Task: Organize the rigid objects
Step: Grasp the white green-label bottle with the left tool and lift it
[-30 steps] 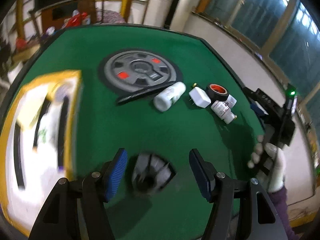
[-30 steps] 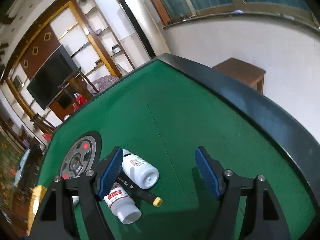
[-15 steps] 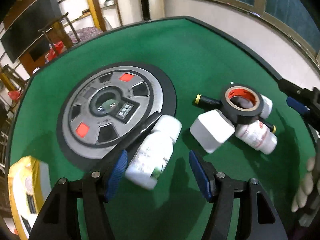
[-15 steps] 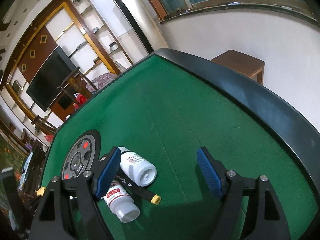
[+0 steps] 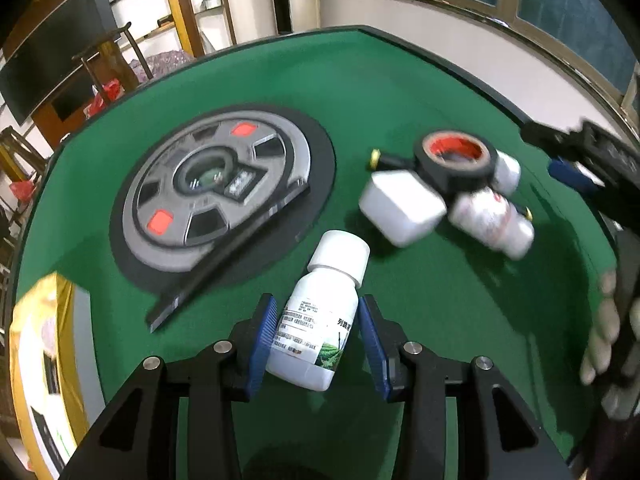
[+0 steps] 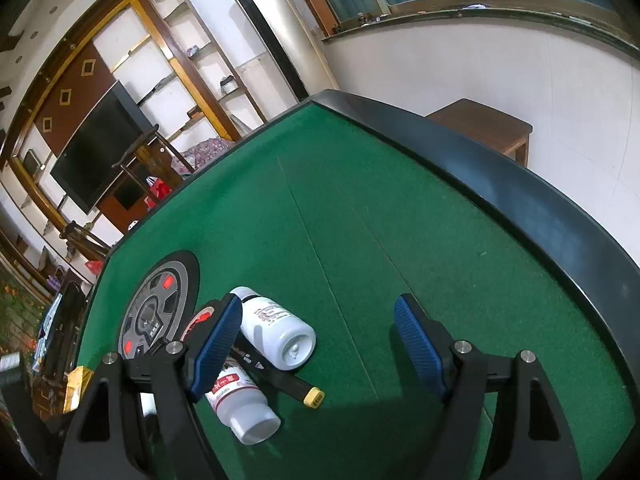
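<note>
A white bottle with a green label (image 5: 320, 320) lies on the green table (image 5: 400, 80), cap pointing away. My left gripper (image 5: 318, 300) straddles its body; the jaws are closing and the blue pads (image 5: 264, 332) sit against its sides. Further right lie a white box (image 5: 400, 208), a black tape roll with a red core (image 5: 456, 160), a red-labelled bottle (image 5: 492, 220) and a black pen with a yellow cap (image 5: 380, 157). My right gripper (image 6: 318, 300) stands open over bare felt, beside a white bottle (image 6: 276, 332), the red-labelled bottle (image 6: 240, 404) and the pen (image 6: 288, 384).
A round wheel-print mat (image 5: 216, 192) with a black strip (image 5: 228, 264) across its edge lies left of the bottle. A yellow and white package (image 5: 44, 360) sits at the near left. A gloved hand (image 5: 604, 332) shows at the right. The table's black rim (image 6: 520, 200) runs behind.
My left gripper swept from a dark object near the yellow package over to the green-labelled bottle, and its jaws narrowed around it. The right gripper stayed put.
</note>
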Demonstrator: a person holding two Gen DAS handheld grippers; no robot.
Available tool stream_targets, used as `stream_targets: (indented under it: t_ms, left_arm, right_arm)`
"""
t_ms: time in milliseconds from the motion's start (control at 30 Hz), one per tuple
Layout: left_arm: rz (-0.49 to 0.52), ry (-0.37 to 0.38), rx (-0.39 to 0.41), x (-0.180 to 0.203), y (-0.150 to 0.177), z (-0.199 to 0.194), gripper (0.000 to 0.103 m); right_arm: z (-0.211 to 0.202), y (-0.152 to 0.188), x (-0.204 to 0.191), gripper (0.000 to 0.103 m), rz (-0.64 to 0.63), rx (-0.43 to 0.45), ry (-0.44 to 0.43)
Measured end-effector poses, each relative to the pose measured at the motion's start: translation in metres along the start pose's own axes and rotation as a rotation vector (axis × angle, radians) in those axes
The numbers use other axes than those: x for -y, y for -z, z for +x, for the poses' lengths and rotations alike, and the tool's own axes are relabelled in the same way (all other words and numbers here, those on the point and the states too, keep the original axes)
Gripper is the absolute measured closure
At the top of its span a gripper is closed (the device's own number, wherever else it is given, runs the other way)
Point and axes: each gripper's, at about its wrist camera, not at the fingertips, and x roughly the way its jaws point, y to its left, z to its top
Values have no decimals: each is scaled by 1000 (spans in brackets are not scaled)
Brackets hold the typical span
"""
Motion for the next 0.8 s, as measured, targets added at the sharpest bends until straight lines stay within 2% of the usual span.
stream_targets:
  t_ms: [167, 233, 367, 433, 600, 667, 733, 800]
  left_arm:
    - [19, -51, -4, 12, 5, 3, 57]
    - [2, -43, -24, 12, 4, 10, 54]
    - [-41, -24, -21, 6, 1, 11, 53]
    - [-58, -27, -22, 4, 1, 11, 48]
    - [-79, -8, -15, 0, 5, 14, 48]
    - [-96, 13, -19, -3, 6, 13, 48]
    - [-108, 24, -11, -4, 7, 11, 63]
    - [-141, 67, -10, -6, 9, 8, 67]
  right_arm:
    - [3, 2, 0, 25, -1, -7, 1]
    - [2, 4, -1, 25, -3, -4, 5]
    - [5, 6, 3, 25, 6, -9, 11]
    - [7, 6, 3, 25, 6, -17, 10]
    - [9, 8, 0, 25, 2, -26, 10]
    - [11, 8, 0, 25, 2, -31, 16]
    - [13, 7, -1, 25, -1, -37, 20]
    - [15, 7, -1, 25, -6, -41, 26]
